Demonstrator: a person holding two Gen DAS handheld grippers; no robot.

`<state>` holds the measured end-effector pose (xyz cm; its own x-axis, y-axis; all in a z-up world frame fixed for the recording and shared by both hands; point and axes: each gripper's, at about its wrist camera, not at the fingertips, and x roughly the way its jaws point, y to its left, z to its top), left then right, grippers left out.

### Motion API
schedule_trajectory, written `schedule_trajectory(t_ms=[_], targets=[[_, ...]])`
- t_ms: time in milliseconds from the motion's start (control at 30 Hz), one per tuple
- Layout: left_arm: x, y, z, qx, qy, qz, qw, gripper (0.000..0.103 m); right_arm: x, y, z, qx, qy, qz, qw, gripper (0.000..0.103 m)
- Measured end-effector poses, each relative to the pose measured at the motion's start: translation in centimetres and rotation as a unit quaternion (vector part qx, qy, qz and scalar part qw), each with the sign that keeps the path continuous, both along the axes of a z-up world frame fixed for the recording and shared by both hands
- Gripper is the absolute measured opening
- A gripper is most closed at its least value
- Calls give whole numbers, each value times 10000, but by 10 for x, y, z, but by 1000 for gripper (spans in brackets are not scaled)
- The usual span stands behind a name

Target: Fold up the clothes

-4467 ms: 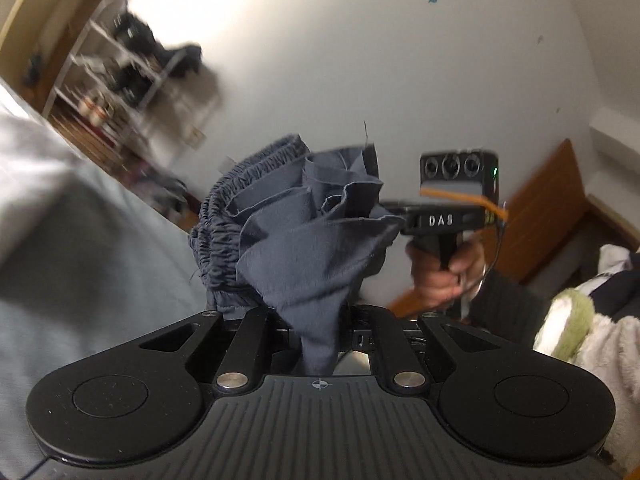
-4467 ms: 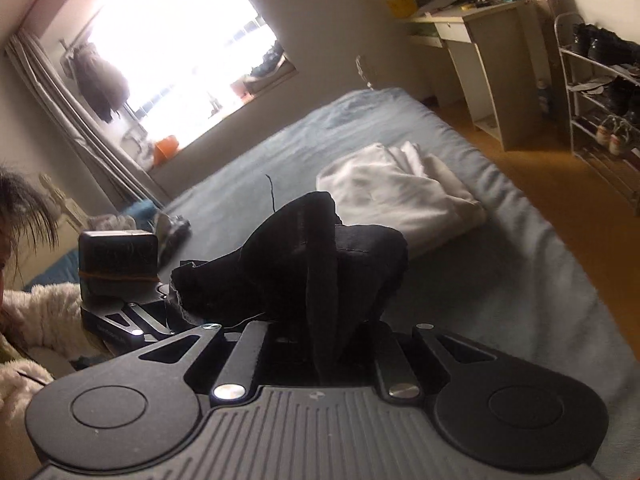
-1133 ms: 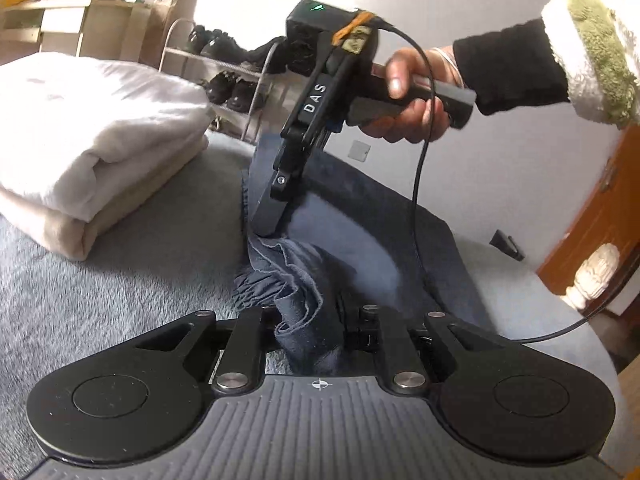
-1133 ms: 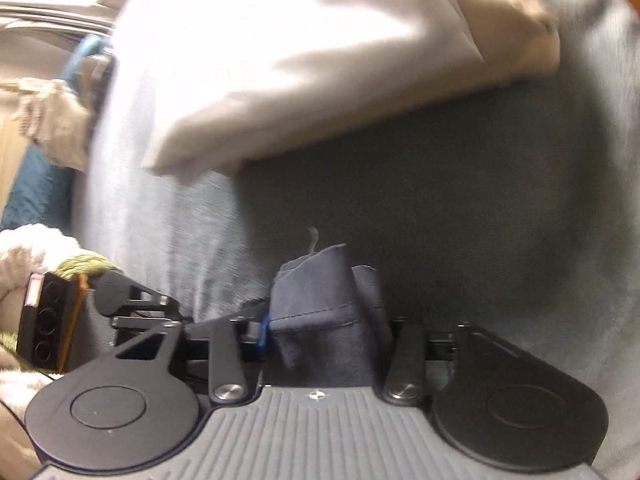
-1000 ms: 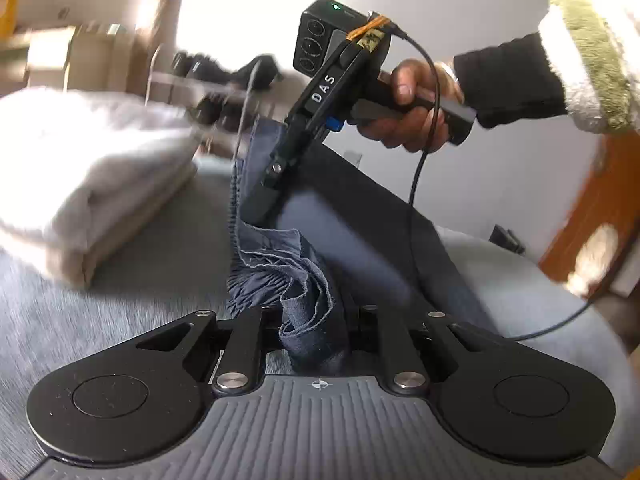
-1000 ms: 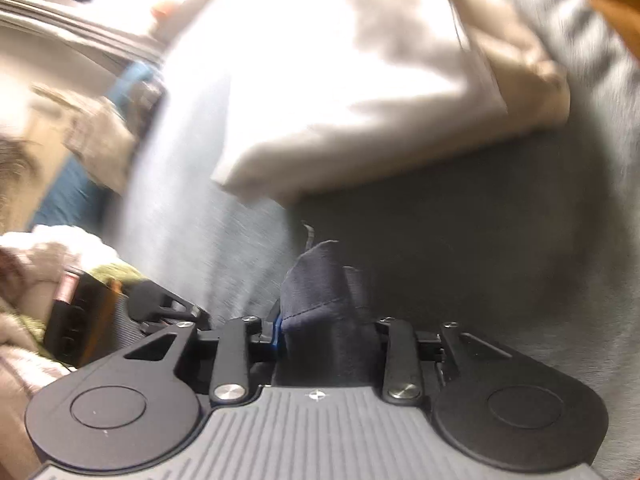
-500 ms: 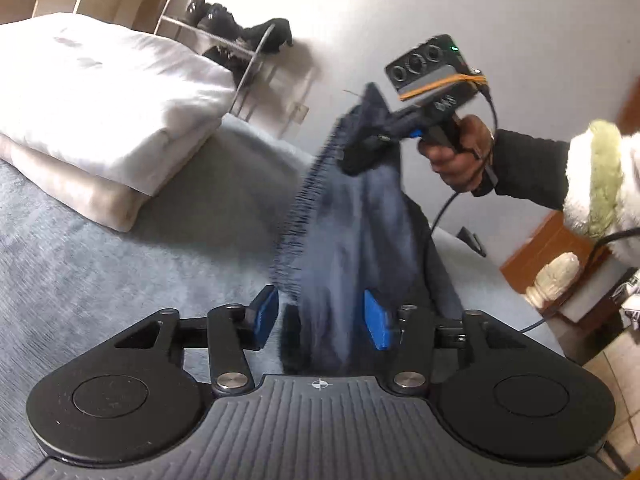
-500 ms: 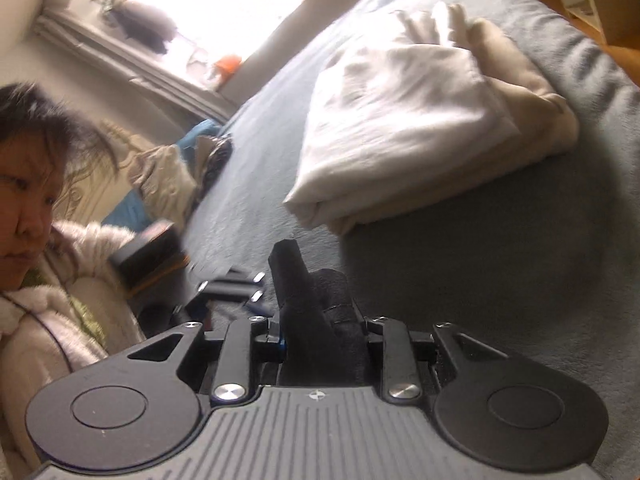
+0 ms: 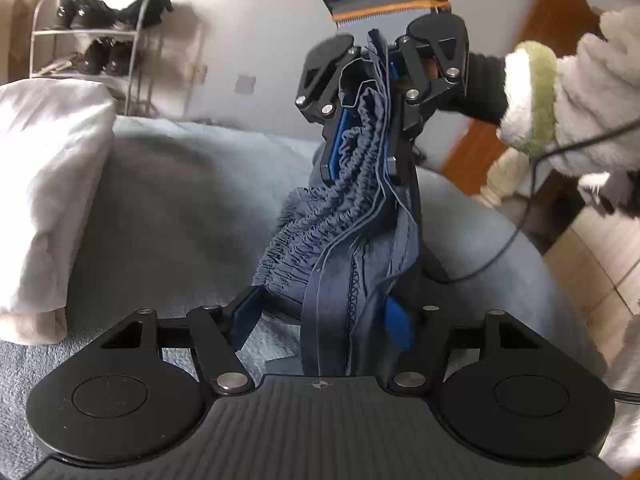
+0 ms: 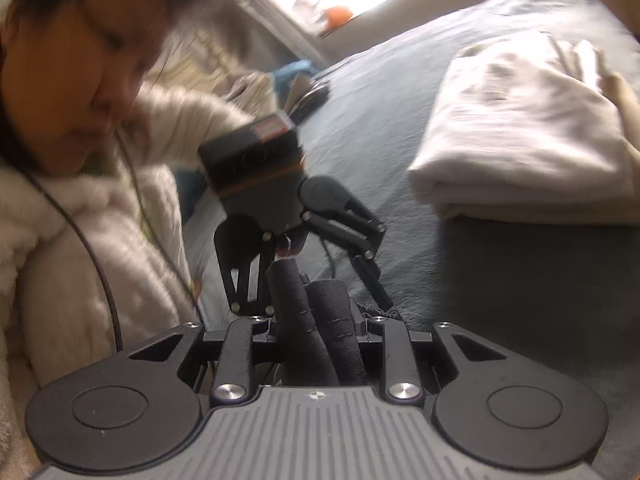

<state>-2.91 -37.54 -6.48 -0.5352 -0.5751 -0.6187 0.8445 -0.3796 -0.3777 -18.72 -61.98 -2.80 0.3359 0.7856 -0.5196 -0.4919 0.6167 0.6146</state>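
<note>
A navy garment with a gathered elastic waistband hangs above the bed. My right gripper is shut on its bunched upper edge and points back toward the left wrist camera. In the right wrist view the same garment shows as dark rolls squeezed between that gripper's fingers. My left gripper stands open, blue pads spread wide, with the hanging cloth passing loosely between them. The left gripper also shows from the front in the right wrist view, jaws apart, just beyond the cloth.
A folded white and cream stack lies on the grey-blue bed cover; the same stack is at right in the right wrist view. A shoe rack stands by the wall. A person in a fluffy white coat is close behind the left gripper.
My left gripper has let go of the garment and opened wide. My right gripper, still shut on the cloth, has lifted it off the bed and turned to face the left gripper.
</note>
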Motion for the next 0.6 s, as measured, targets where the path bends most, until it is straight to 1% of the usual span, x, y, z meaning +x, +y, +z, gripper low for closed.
schedule_trajectory(t_ms=[67,133,167,200,267,433,567,600], targets=[[1,1,9,67,-74,-163,9998,66,0,6,-1,23,-111,119,9999,28],[8,2,16,169,-4,-271,9995,67,-4,5,0,32,-197,126,9997,28],[11,1,17,266,43,-228,9994,68,-5,5,1,37,-238,127,9996,28],[14,-1,18,368,91,-172,9991,68,-7,5,0,54,-266,108,9996,28],[25,-5,16,565,339,29,9978,68,-10,5,1,73,-330,73,9994,28],[44,-14,15,652,689,391,9947,67,-19,0,0,142,-432,7,9990,28],[60,-22,13,713,962,676,9905,60,-18,2,-2,133,-365,40,9992,28],[62,-22,16,657,953,810,9900,59,-18,3,-2,135,-364,50,9992,28]])
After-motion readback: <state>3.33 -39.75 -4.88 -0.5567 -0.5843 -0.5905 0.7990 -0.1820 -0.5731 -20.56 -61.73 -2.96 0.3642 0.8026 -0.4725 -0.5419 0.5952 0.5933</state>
